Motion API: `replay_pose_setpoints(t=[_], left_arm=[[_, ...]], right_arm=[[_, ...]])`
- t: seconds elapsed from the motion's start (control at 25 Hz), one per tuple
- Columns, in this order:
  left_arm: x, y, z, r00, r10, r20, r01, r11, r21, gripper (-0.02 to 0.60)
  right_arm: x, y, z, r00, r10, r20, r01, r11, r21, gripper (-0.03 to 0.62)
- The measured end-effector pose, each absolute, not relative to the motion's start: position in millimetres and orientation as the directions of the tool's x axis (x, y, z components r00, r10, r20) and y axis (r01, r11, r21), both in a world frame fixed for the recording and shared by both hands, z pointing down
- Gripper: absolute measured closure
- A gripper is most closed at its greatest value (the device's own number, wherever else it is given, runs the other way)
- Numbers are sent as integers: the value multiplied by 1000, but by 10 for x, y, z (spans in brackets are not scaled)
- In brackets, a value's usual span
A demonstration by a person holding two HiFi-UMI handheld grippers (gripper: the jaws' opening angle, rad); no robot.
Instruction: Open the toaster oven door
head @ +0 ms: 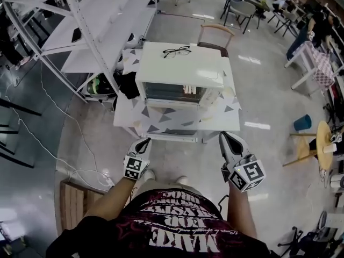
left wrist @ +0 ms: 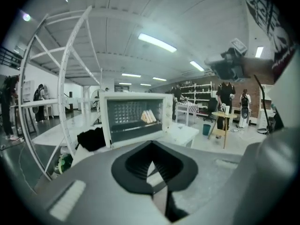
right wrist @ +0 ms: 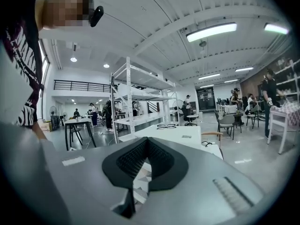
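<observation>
A small white table [head: 177, 123] patterned with grey triangles stands beside a white metal shelving rack [head: 86, 42]. A wooden chair [head: 216, 30] stands behind it.

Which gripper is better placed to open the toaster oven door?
Left, probably: the left gripper faces the closed toaster oven door squarely, while the right gripper looks across the oven's top. Neither touches it.

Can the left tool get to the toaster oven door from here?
Probably yes. The left tool hangs short of the table, and nothing stands between it and the toaster oven door, which faces the person. Its jaws are shut.
</observation>
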State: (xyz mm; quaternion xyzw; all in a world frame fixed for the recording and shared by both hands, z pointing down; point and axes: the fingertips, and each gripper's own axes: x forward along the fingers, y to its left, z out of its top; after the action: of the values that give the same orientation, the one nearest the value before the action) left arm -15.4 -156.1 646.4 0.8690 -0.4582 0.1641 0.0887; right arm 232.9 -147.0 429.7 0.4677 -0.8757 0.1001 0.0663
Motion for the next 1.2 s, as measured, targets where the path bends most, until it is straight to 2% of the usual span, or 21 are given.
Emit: replay_pose_setpoints(t=[0.24,0.4,0.56,1.2], left_arm=[[-140,-1714,5236,541,-817,199,-835,-550,14,581],[-222,-1772,4801,505,-839,203,-859,-511,28,580],[-252,-1728,4389,506,-852,135,-861,-508,14,581],[-137,-1663,3163,584,-812,-6,-812,-583,-35,581]], right_arm=[[2160,-1492,4248,-589,-786,189,-808,582,-94,568],[2052,-1480,4193,-616,-769,174,-787,611,-87,568],[1974,-1490,4134,-633,-756,164,-772,631,-74,568],[1866,-1499,3843,-640,-758,125,-765,643,-14,569]])
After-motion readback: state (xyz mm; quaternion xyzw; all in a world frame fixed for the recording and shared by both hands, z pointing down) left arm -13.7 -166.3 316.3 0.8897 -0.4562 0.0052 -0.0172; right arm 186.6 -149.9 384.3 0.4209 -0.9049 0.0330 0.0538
